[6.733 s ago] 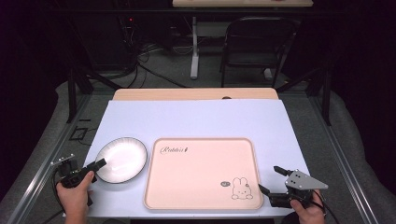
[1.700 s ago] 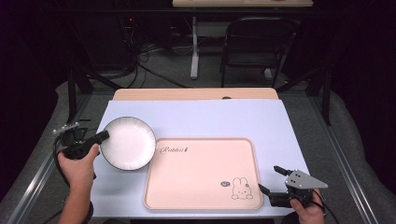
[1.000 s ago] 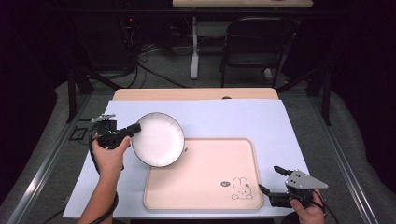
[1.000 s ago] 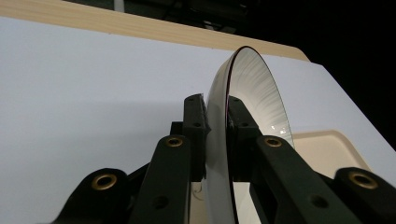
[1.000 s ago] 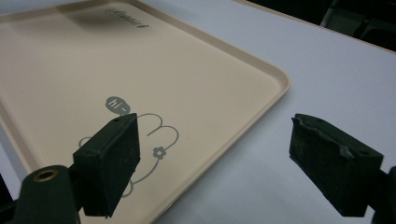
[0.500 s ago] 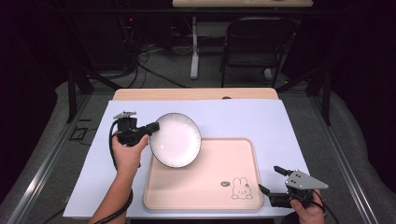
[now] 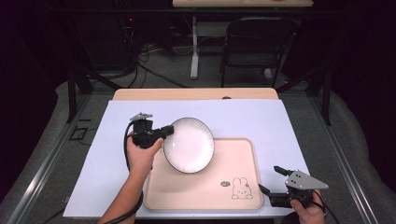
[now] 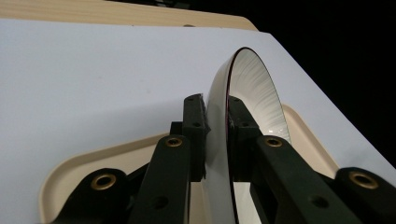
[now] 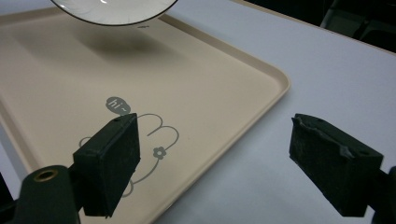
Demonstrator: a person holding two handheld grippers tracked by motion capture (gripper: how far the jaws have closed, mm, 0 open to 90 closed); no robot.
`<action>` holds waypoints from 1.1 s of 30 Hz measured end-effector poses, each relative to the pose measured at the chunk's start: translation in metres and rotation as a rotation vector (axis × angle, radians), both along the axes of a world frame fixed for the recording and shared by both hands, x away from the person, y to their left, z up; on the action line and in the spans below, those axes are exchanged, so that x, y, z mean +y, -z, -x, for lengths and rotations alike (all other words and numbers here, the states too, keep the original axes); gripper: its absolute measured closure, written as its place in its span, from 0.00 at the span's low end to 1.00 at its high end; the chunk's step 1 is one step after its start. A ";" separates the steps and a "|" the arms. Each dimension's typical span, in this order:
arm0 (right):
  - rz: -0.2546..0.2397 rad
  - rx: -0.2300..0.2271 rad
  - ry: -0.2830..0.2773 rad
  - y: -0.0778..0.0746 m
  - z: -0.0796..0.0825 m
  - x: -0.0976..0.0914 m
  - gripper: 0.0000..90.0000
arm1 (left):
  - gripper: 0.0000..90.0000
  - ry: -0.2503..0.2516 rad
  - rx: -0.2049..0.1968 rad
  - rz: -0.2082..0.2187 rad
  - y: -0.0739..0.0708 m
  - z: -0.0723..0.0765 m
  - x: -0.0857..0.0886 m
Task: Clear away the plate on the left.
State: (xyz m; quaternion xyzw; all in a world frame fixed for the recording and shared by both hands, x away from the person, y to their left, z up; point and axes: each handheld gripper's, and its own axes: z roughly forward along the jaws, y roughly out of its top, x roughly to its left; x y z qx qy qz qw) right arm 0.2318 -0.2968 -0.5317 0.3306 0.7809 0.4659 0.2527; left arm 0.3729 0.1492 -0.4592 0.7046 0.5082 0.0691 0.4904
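Note:
A white plate (image 7: 188, 144) with a thin dark rim hangs above the upper left part of the beige tray (image 7: 205, 189). My left gripper (image 7: 166, 132) is shut on the plate's left rim. In the left gripper view the plate (image 8: 254, 88) stands edge-on between the two black jaws of the left gripper (image 8: 216, 135), whose pads press on both faces. My right gripper (image 7: 271, 179) rests at the tray's right front corner, open and holding nothing. In the right gripper view the right gripper (image 9: 229, 158) straddles the tray (image 9: 60, 74) edge, and the plate (image 9: 114, 11) floats above the tray with its shadow below.
The tray carries a small rabbit drawing (image 7: 241, 188) near its front right. It lies on a white sheet (image 7: 261, 119) over a wooden tabletop (image 7: 196, 94). A dark chair (image 7: 254, 44) and cables stand on the floor behind the table.
My left gripper has carried the plate up from the table's left side and to the right, over the tray's left part. The right gripper has stayed where it was.

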 end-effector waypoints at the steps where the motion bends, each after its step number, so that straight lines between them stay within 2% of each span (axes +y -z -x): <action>1: 0.000 0.000 0.000 0.000 0.000 0.000 0.17 | 0.90 0.000 0.000 0.000 0.000 0.000 0.000; 5: 0.000 -0.001 0.000 0.000 0.000 0.000 0.17 | 0.90 0.028 0.007 -0.008 0.004 0.002 -0.009; 22: 0.000 -0.002 -0.001 0.000 0.000 0.000 0.17 | 0.89 0.089 0.028 -0.013 0.014 0.010 -0.029; 33: 0.002 0.000 -0.001 0.000 0.000 0.000 0.17 | 0.89 0.108 0.044 0.011 0.023 0.019 -0.035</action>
